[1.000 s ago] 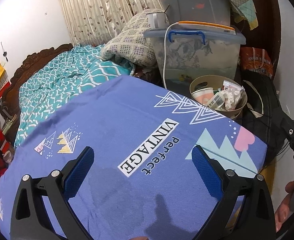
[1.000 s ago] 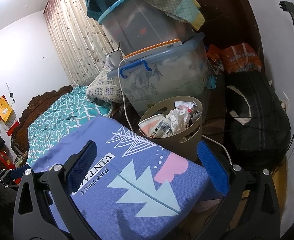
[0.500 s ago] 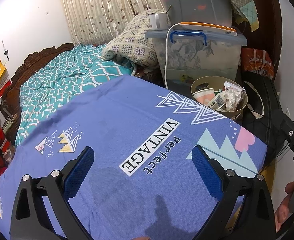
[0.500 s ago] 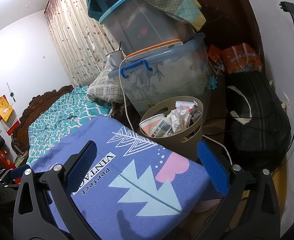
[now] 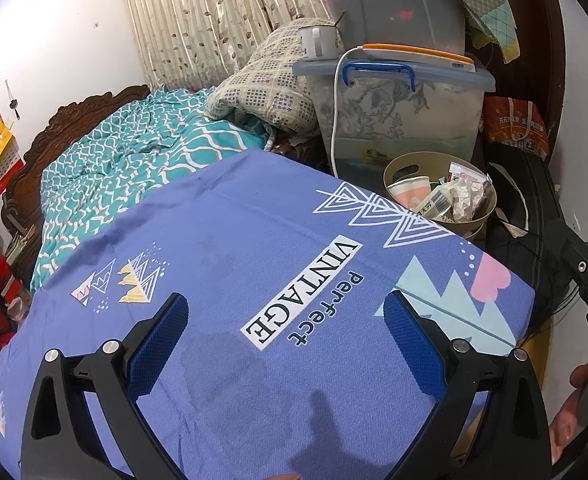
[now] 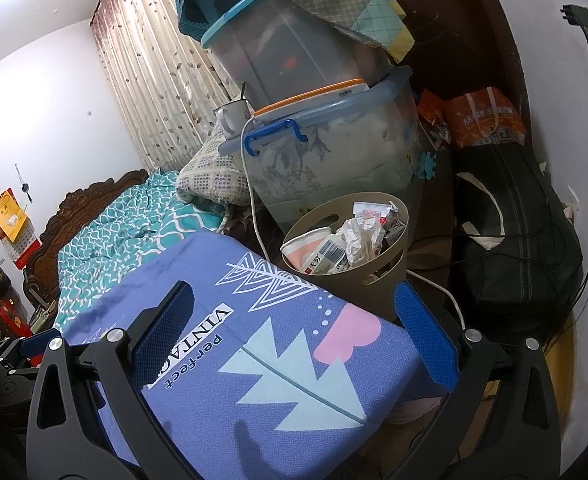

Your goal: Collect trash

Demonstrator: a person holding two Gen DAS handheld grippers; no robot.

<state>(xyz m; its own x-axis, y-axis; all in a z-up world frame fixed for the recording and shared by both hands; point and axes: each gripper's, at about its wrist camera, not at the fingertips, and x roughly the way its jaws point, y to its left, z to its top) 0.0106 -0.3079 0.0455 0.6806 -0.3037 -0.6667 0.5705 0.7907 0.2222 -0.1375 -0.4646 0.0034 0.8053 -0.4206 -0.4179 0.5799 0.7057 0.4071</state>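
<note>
A beige waste bin (image 6: 389,268) stands beyond the far edge of a blue-cloth-covered table (image 6: 286,356). It holds a paper cup (image 6: 305,246), crumpled paper (image 6: 359,236) and wrappers. The same waste bin (image 5: 481,218) shows at the right in the left wrist view, past the blue cloth (image 5: 234,264). My left gripper (image 5: 286,322) hovers open over the cloth with nothing between its fingers. My right gripper (image 6: 294,312) is open too, above the table's right end, a short way short of the bin.
Stacked clear storage boxes (image 6: 333,152) with a mug (image 6: 232,118) and a white cable (image 6: 254,208) rise behind the bin. A black bag (image 6: 513,232) lies to the right. A bed with a teal quilt (image 5: 126,172) and pillow (image 5: 270,80) lies at the left. A hand (image 5: 573,412) shows at the right edge.
Both grippers have barely moved; the view has only drifted slightly. Both stay open and empty.
</note>
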